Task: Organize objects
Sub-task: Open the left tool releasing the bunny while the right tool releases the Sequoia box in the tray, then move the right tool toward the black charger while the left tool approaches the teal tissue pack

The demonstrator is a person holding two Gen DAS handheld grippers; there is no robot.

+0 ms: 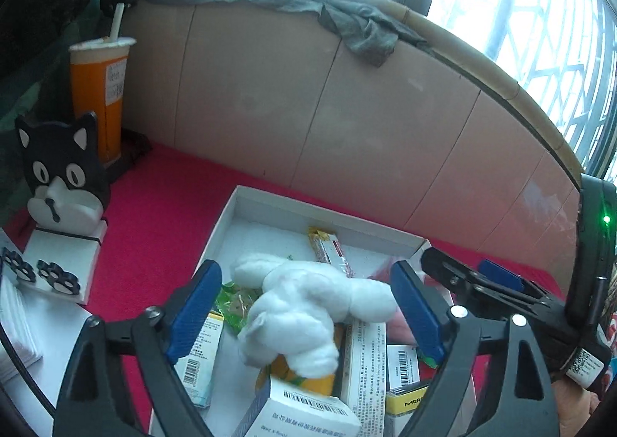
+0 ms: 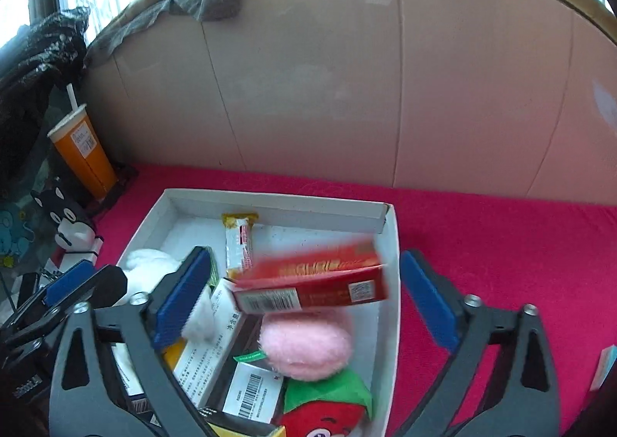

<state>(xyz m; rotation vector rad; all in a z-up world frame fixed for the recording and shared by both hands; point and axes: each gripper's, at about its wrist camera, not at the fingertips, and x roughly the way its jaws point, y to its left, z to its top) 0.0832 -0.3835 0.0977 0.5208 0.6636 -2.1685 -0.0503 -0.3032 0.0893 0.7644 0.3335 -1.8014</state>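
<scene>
Both claws stood spread over the white cardboard box [image 2: 389, 283]: left gripper [image 1: 308, 306] around a white plush toy [image 1: 304, 313], right gripper [image 2: 304, 302] around a blurred red carton [image 2: 312, 279].

Left gripper [image 1: 304, 315] and right gripper [image 2: 304, 306] hold jaws spread wide.

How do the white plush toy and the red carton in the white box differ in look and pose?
The white plush toy is soft, lumpy and unprinted; the red carton is rigid, straight-edged and carries barcodes. The plush shows sharp in the left wrist view, lying on packets between the left gripper's open fingers; the carton looks motion-blurred in the right wrist view, between the right gripper's open fingers, untouched by either. Both are over the white box.
</scene>
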